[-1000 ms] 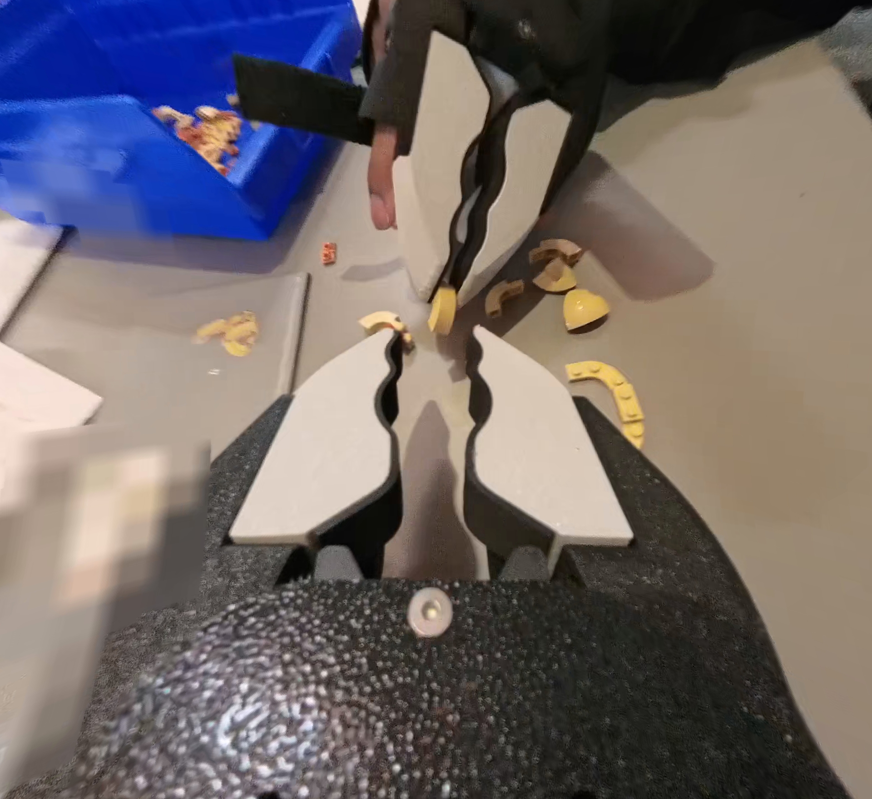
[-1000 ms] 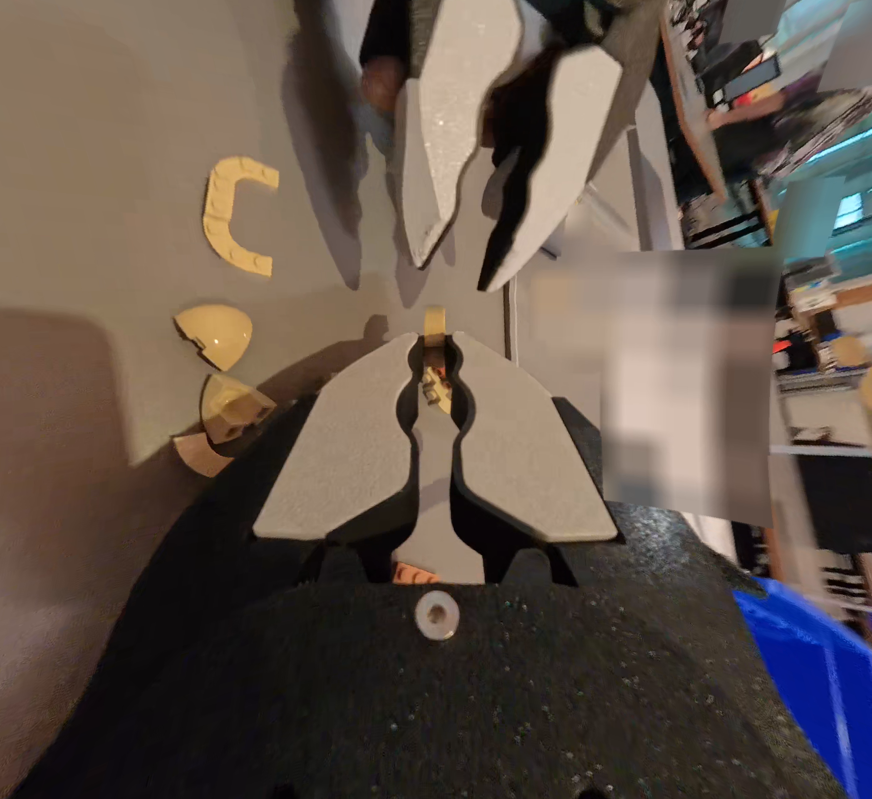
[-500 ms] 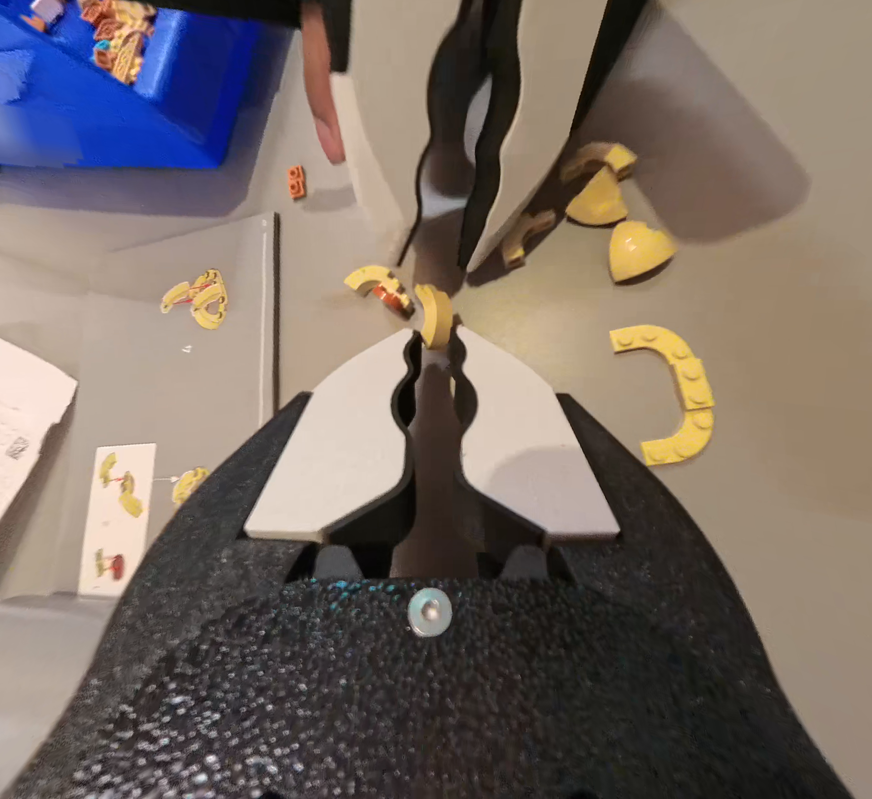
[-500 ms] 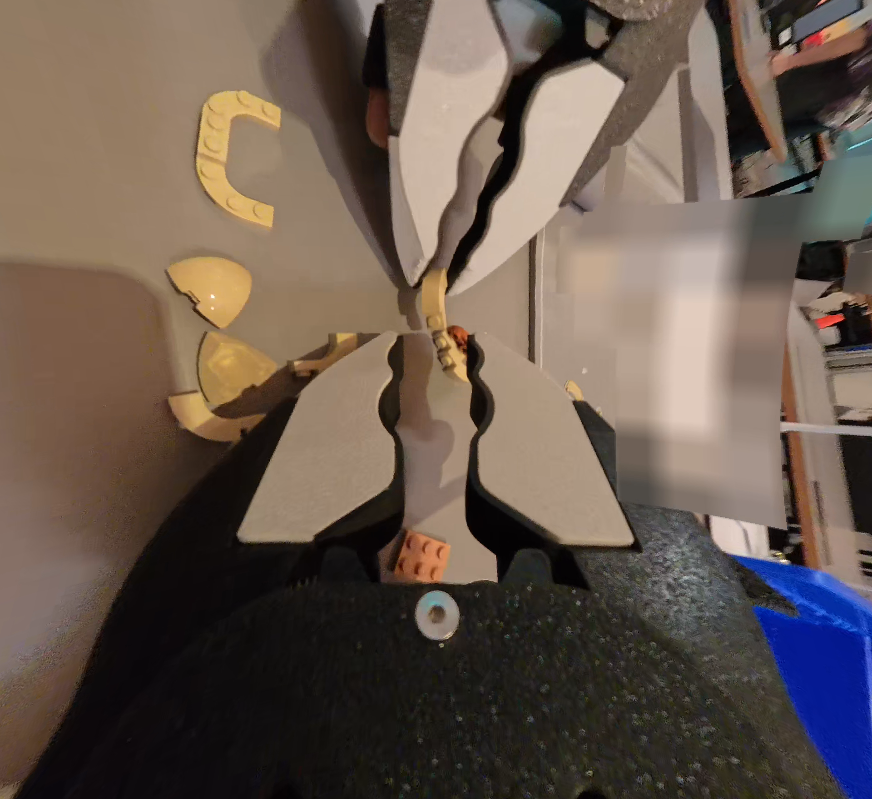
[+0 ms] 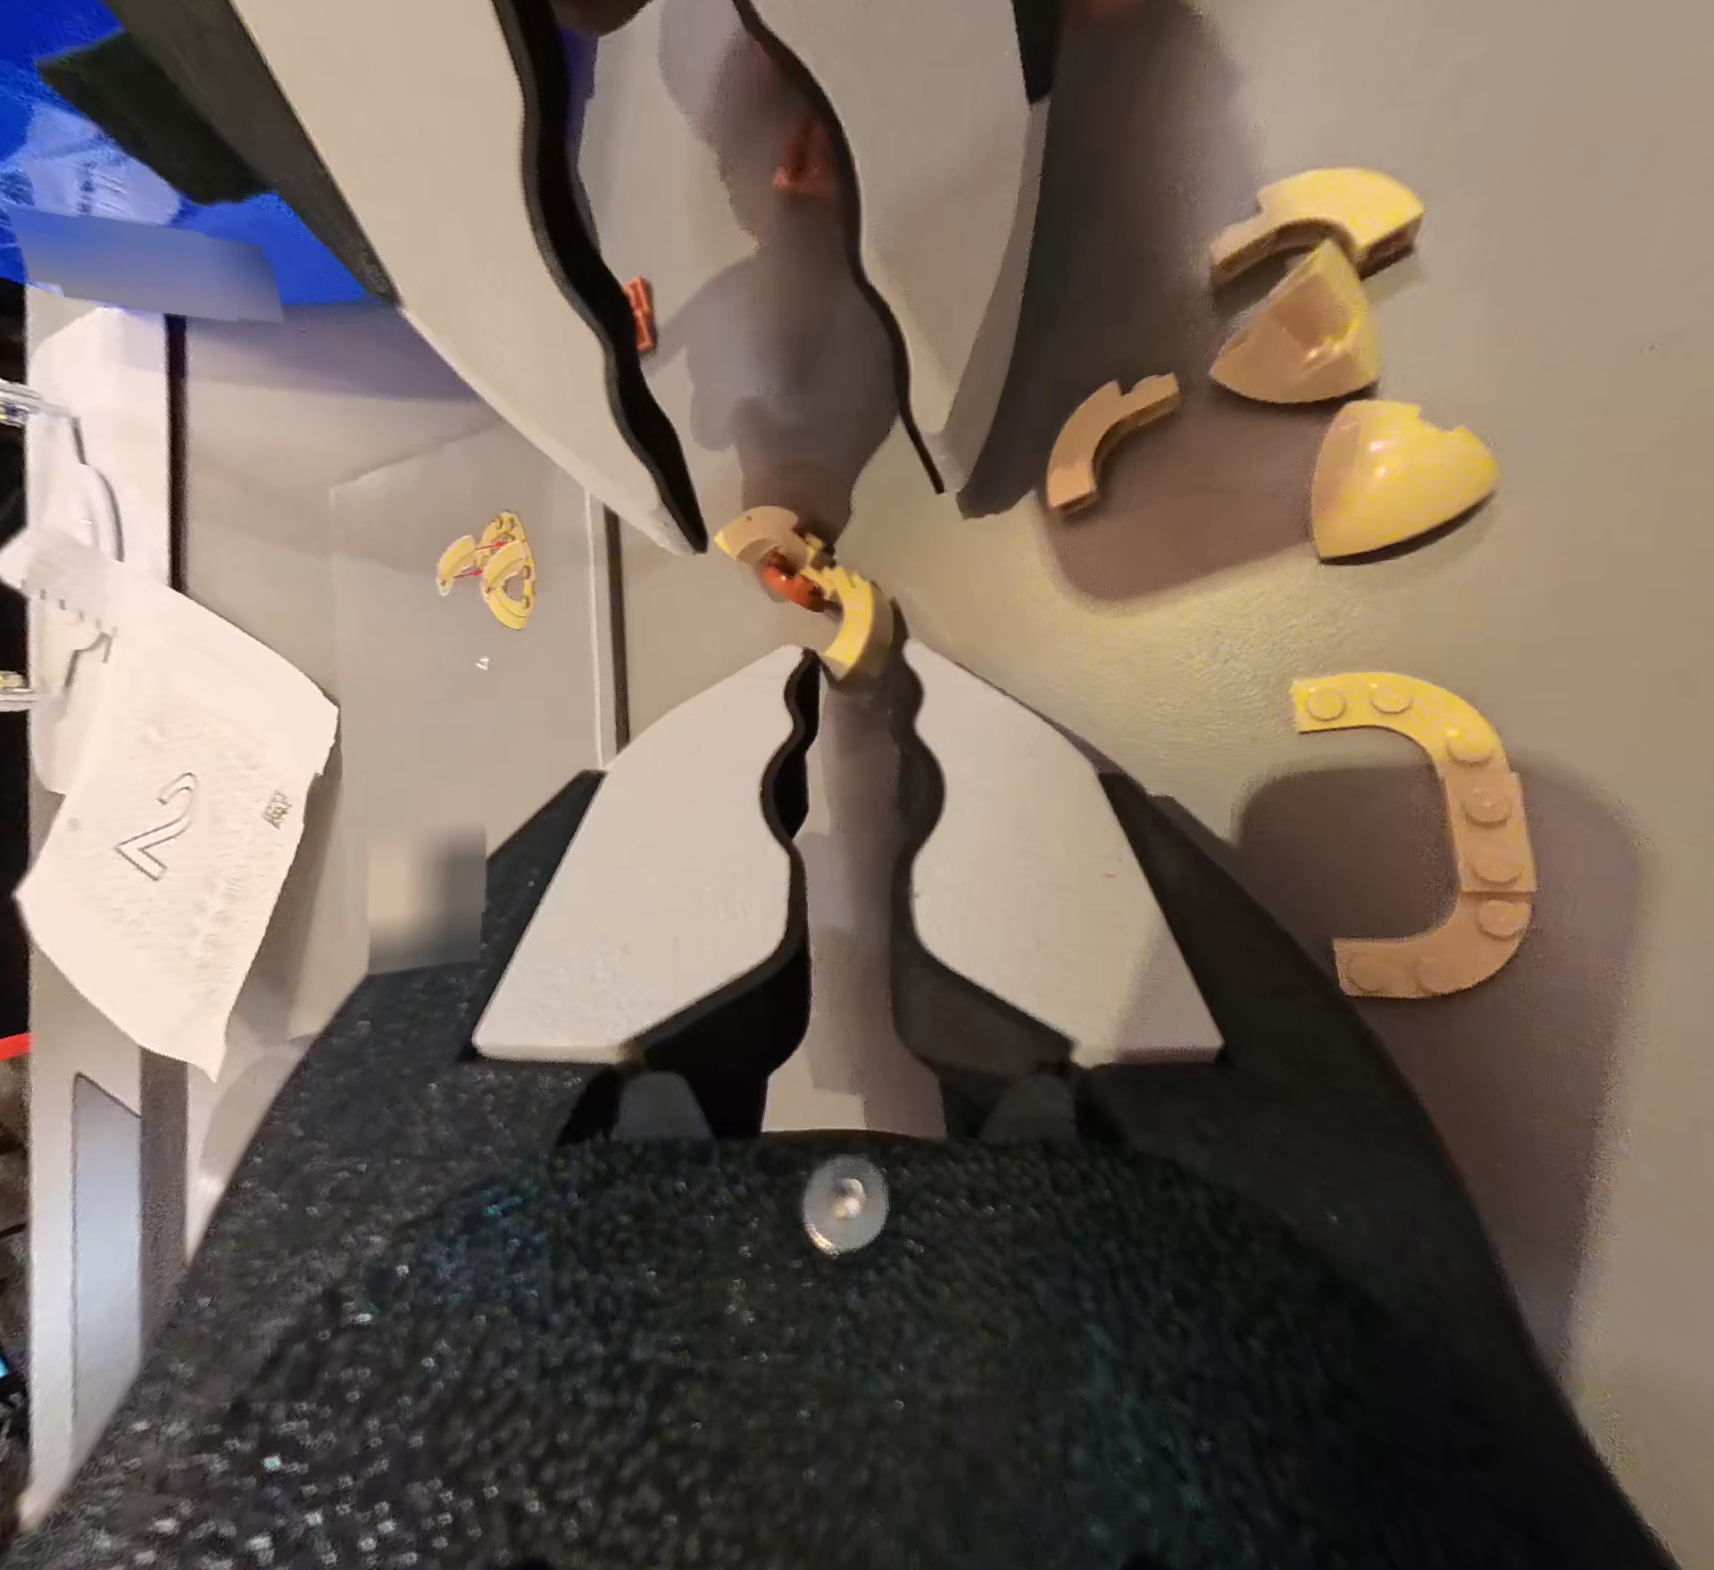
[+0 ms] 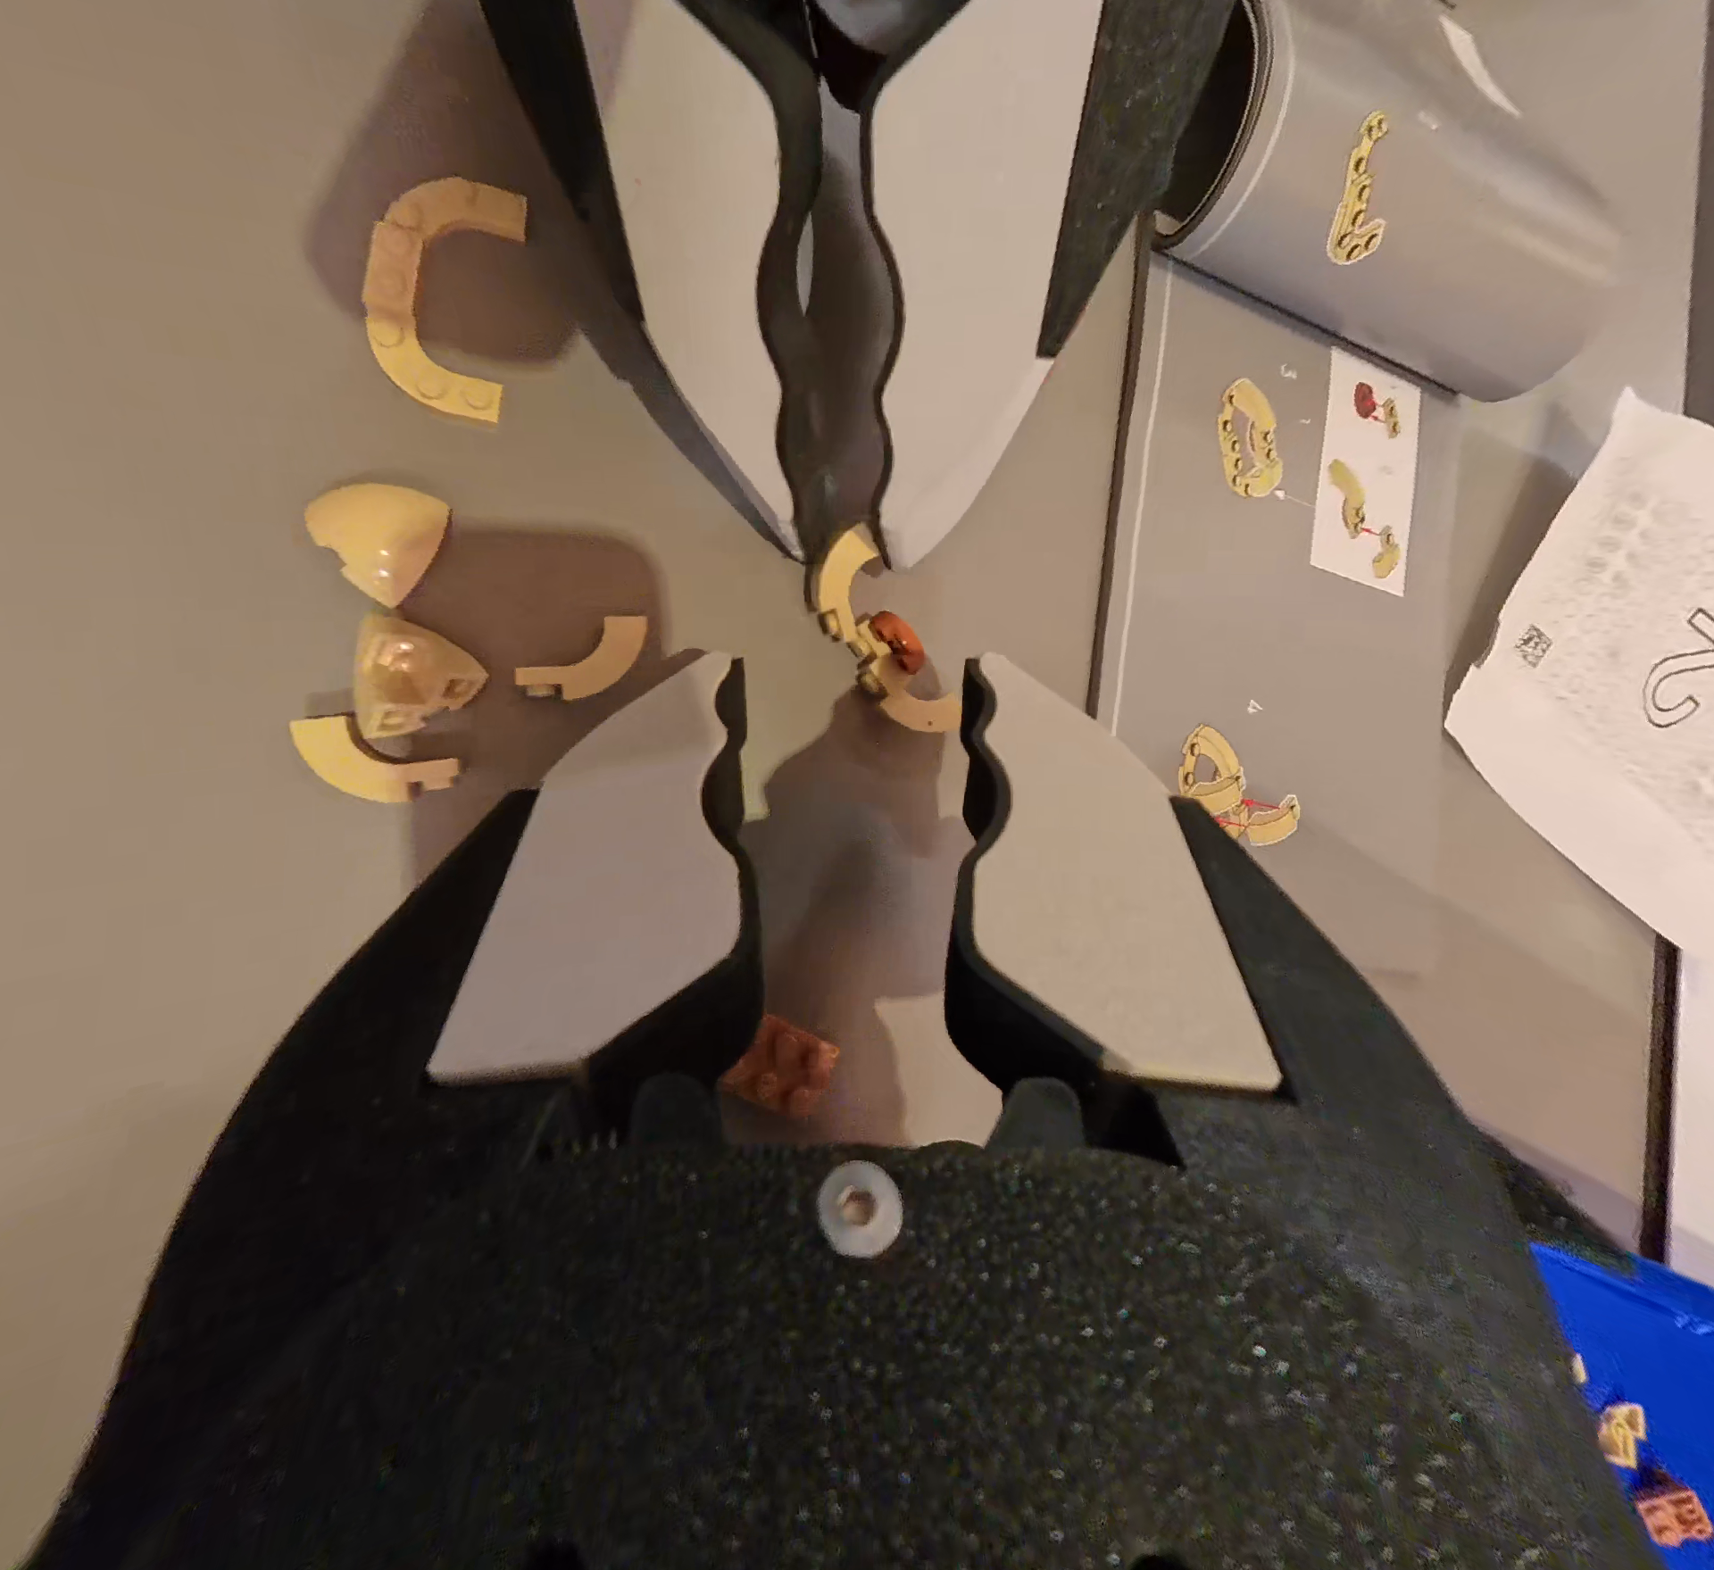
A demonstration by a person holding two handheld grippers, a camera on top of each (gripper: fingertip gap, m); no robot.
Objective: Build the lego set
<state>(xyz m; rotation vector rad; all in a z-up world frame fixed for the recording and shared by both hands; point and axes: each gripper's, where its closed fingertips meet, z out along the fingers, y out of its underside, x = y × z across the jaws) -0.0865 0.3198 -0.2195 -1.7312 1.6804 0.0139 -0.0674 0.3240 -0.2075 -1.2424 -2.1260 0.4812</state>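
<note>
Left tongs [image 5: 858, 672] nearly closed, their tips pinching one end of a small assembly of two tan curved lego arches joined at a reddish-brown round piece [image 5: 807, 589]. Right tongs [image 6: 849, 682] wide open, holding nothing; the assembly's free arch lies just inside the gap, close to one fingertip [image 6: 983, 691], touching neither. The assembly thus sits between the two facing pairs of tips, above the grey table [image 5: 1530, 42]. Loose on the table to one side: a tan studded C-shaped plate [image 5: 1447, 839], two tan dome quarters [image 5: 1391, 478], and further tan arches [image 5: 1104, 445]. An orange-brown studded plate [image 6: 784, 1071] lies beneath the right tongs. Printed instruction sheets [image 6: 1363, 468] lie opposite.
</note>
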